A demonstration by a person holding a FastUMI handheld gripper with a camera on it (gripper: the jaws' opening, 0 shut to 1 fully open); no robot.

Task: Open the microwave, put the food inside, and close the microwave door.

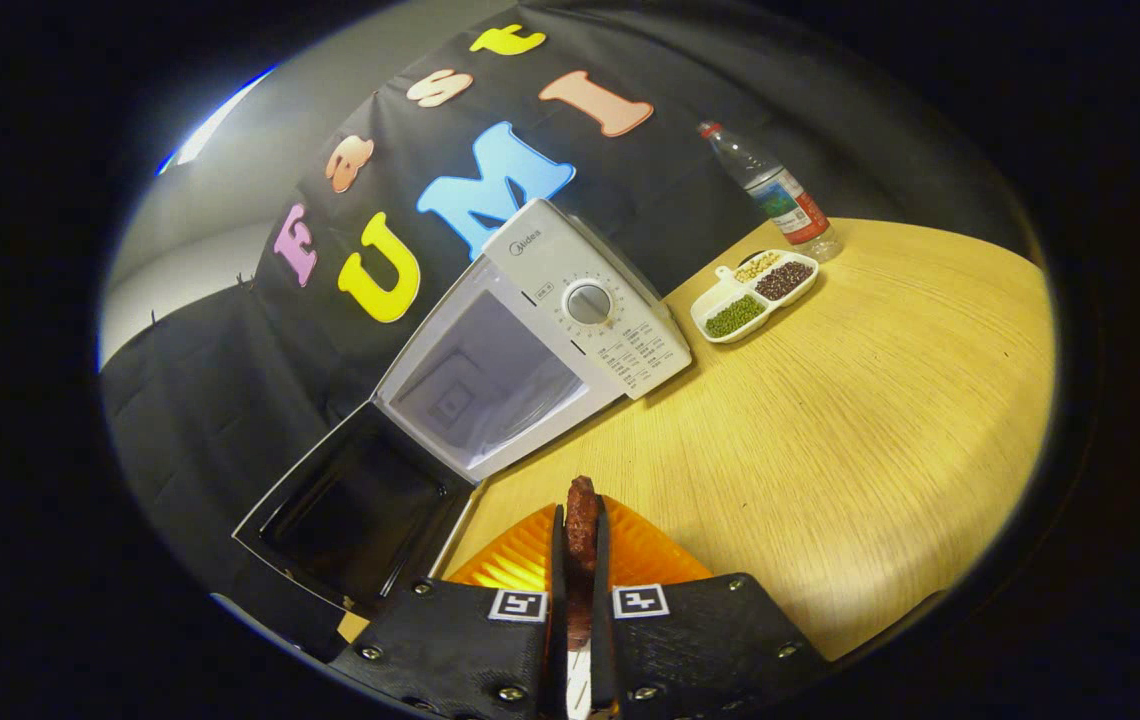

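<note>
A white microwave (570,310) stands on the wooden table (860,420), its door (355,505) swung fully open beside the lit, bare cavity (480,385). My gripper (580,530) is shut on a brown sausage (582,520), which sticks out upright from between the two fingers. Under the sausage and the fingers lies an orange ribbed plate (650,555). The microwave's opening sits beyond the fingertips, a short way off.
A white divided dish (755,295) with green, dark and pale beans sits to the right of the microwave. A clear plastic water bottle (775,190) stands behind it at the table's far edge. Bare tabletop spreads to the right of the fingers.
</note>
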